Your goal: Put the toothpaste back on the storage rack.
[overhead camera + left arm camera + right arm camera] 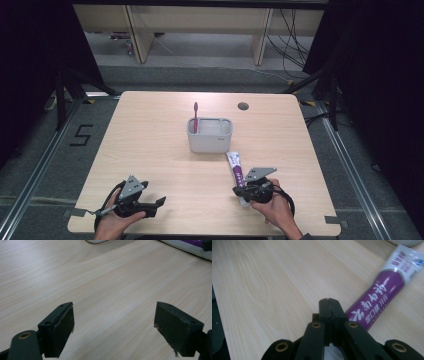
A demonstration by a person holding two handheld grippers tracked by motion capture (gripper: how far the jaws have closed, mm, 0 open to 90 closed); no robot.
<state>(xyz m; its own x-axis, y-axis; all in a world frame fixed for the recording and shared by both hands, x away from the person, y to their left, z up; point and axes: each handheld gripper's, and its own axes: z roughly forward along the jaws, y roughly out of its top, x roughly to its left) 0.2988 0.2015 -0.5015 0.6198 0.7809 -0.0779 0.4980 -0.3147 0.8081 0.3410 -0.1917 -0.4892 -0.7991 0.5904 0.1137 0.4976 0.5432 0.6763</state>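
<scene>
Right hand-held gripper [329,305]: jaws clenched on the toothpaste tube's tail
Left hand-held gripper [113,327]: released, empty
Toothpaste tube [377,297]: flat on table [150,150], before holder [210,135]
Risk: thin tail grip may slip, tube swinging into toothbrush [195,116]

A pale wooden table [150,150] carries a grey holder [209,135], well ahead of both grippers, and a purple-and-white toothpaste tube [235,167] lying flat, its near end just beside the right gripper [239,191], well right of the left gripper [159,202]
</scene>
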